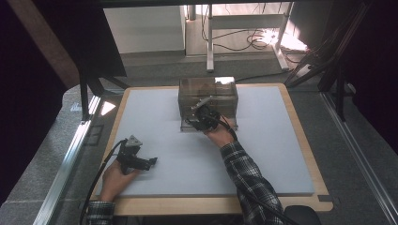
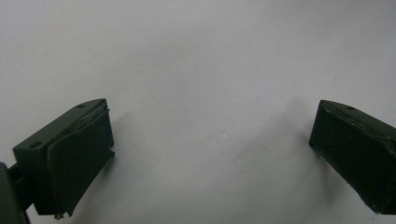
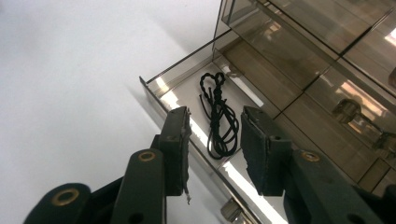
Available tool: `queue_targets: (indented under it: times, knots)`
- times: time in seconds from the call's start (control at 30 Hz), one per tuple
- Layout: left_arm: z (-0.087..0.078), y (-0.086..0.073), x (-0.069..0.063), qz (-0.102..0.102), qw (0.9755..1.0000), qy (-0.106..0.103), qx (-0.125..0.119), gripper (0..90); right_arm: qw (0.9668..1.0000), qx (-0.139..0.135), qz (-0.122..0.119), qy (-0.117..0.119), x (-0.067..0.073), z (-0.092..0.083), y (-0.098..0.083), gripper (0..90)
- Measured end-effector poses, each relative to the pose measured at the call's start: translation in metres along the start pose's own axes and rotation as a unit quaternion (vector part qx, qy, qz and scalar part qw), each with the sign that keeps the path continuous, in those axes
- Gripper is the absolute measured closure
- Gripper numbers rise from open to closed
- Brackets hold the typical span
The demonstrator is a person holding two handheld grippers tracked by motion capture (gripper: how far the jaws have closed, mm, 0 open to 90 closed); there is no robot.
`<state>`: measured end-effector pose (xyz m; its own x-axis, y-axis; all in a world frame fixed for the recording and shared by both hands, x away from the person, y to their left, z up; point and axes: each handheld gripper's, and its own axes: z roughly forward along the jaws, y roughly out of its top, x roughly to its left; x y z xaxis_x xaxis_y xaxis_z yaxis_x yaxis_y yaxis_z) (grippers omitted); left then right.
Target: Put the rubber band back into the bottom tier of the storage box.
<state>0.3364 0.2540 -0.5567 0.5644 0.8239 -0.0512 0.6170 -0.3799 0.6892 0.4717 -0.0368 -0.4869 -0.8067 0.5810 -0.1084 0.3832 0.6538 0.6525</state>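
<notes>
Okay, going left to right. My left hand-held gripper (image 1: 149,162) sits low at the near left of the desk (image 1: 281,140), on the pale grey mat, well apart from everything else. In the left gripper view its two black jaws stand wide apart with bare mat between them, nothing held. A grey three-cornered plate rides on top of it in the high view, and its cable trails back toward the near edge.

Mid-desk, toward the far edge, stands a smoky transparent drawer organizer (image 1: 220,91). Its bottom drawer (image 3: 161,80) is pulled out toward me. A black cord (image 3: 218,119), knotted and looped, lies on the drawer floor, loose, running lengthwise along the tray.

My right hand-held gripper (image 3: 215,149) hangs just over that open drawer, at the front of the organizer in the high view (image 1: 199,119). Its jaws are partly open, standing to either side of the cord's lower loops as seen from above; pads aren't pressing on it, so I read no grip. Whether the tips touch the drawer floor I can't tell.

Plaid sleeve (image 1: 246,176) on the right forearm. No brand, label or readable writing anywhere I can make out.
</notes>
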Motion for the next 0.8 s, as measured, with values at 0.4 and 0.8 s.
queue_targets:
  times: [0.4,0.8]
  knots:
    - [0.0,0.0,0.0,-0.001,1.0,0.0,-0.001,0.0,1.0,0.005,-0.006,0.0,0.0,-0.005,-0.007,54.8]
    - [0.0,0.0,0.0,-0.001,1.0,0.0,-0.001,0.0,0.9999,0.009,-0.012,0.0,0.003,-0.011,-0.012,48.9]
